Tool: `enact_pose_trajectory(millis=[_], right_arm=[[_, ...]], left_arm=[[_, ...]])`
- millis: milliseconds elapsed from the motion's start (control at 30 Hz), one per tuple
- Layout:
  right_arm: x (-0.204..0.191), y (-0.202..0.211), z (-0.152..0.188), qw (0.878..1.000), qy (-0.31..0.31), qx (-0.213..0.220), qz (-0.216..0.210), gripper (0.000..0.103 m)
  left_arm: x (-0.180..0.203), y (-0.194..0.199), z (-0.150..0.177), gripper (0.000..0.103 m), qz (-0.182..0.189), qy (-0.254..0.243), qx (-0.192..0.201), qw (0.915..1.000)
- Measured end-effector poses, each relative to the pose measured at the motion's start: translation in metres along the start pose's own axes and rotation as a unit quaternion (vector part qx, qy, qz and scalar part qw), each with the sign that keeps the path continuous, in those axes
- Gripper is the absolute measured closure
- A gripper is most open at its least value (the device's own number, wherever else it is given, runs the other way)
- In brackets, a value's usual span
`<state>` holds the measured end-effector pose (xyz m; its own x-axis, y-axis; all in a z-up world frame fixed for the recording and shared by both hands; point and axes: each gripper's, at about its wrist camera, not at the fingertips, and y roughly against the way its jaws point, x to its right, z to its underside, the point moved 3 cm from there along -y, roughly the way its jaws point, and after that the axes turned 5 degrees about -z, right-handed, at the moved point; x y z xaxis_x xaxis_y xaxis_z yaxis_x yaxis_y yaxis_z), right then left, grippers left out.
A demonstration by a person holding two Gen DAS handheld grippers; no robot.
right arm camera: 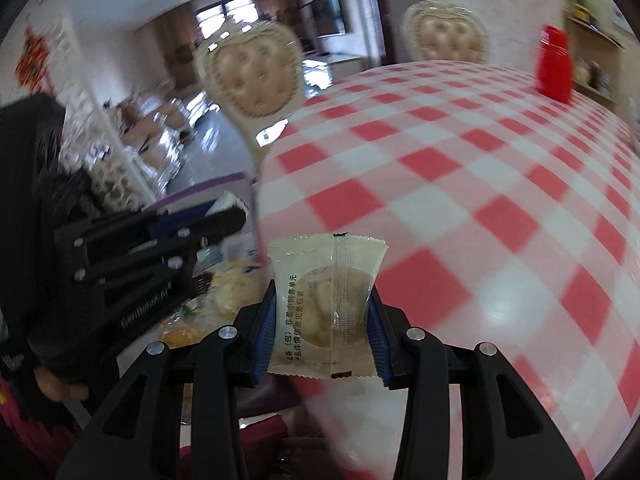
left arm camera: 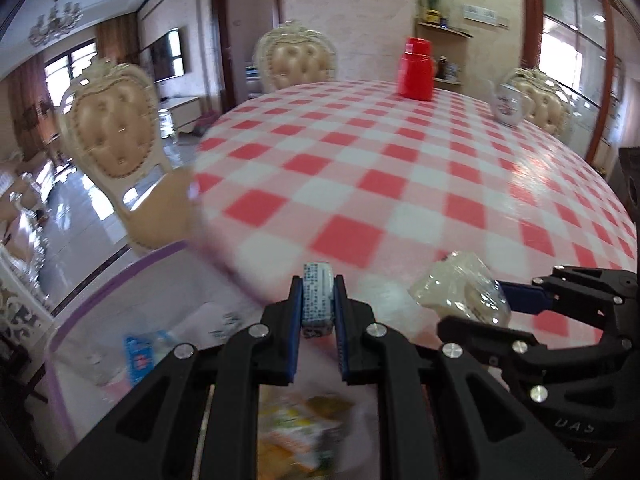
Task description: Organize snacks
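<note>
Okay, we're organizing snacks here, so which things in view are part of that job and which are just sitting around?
Part of the job:
- small blue-printed snack packet, clamped in the left gripper
- clear-wrapped pale pastry, clamped in the right gripper
- purple-rimmed translucent bin with blurred snack packs inside

Just lying about:
- red plastic jar
- white floral teapot
- red-and-white checked tablecloth
- tufted cream chairs

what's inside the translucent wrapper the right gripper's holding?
Through the translucent wrapper, clamped in the right gripper, shows one round, pale pastry-like snack. Printed text and the back seam cover part of it; filling or flavour cannot be told.
</note>
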<state>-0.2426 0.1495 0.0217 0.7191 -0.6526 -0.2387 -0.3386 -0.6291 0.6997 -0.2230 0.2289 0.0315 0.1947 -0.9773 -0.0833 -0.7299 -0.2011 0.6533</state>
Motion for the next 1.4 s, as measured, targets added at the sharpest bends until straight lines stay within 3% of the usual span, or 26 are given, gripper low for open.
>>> enact_pose_trajectory(millis=[367, 400, 467, 500, 600, 700, 833, 1000, 1133, 1400], right_arm=[[-0.070, -0.051, 0.004, 0.994, 0.082, -0.050, -0.043, 0.059], [-0.076, -0.054, 0.005, 0.993, 0.090, -0.055, -0.045, 0.057], [-0.080, -0.055, 0.006, 0.993, 0.091, -0.053, -0.046, 0.036], [-0.080, -0.054, 0.005, 0.994, 0.089, -0.049, -0.044, 0.030], [-0.080, -0.049, 0.000, 0.995, 0.083, -0.042, -0.024, 0.016], [-0.081, -0.044, -0.011, 0.994, 0.083, -0.065, -0.016, 0.016], [-0.076, -0.032, -0.027, 0.997, 0.032, -0.069, -0.014, 0.016], [-0.079, -0.045, -0.017, 0.994, 0.023, -0.109, 0.003, 0.016], [-0.086, -0.063, -0.003, 0.987, 0.053, -0.148, 0.030, 0.016], [-0.086, -0.081, 0.007, 0.982, 0.066, -0.167, 0.054, 0.016]], left_arm=[[-0.087, -0.004, 0.021, 0.086, -0.039, 0.079, -0.010, 0.9961], [-0.092, -0.002, 0.020, 0.080, -0.038, 0.086, -0.005, 0.9956], [-0.100, 0.004, 0.018, 0.005, -0.034, 0.105, 0.012, 0.9938], [-0.105, 0.012, 0.016, 0.001, -0.030, 0.115, 0.033, 0.9923], [-0.119, 0.028, 0.011, 0.001, -0.048, 0.143, 0.062, 0.9865], [-0.133, 0.037, 0.008, 0.001, -0.081, 0.169, 0.045, 0.9812], [-0.142, 0.041, 0.006, 0.001, -0.048, 0.190, 0.026, 0.9803], [-0.146, 0.023, 0.012, 0.001, -0.054, 0.189, -0.048, 0.9793], [-0.144, 0.000, 0.024, 0.001, -0.099, 0.169, -0.106, 0.9749], [-0.142, -0.019, 0.040, 0.001, -0.125, 0.143, -0.152, 0.9700]])
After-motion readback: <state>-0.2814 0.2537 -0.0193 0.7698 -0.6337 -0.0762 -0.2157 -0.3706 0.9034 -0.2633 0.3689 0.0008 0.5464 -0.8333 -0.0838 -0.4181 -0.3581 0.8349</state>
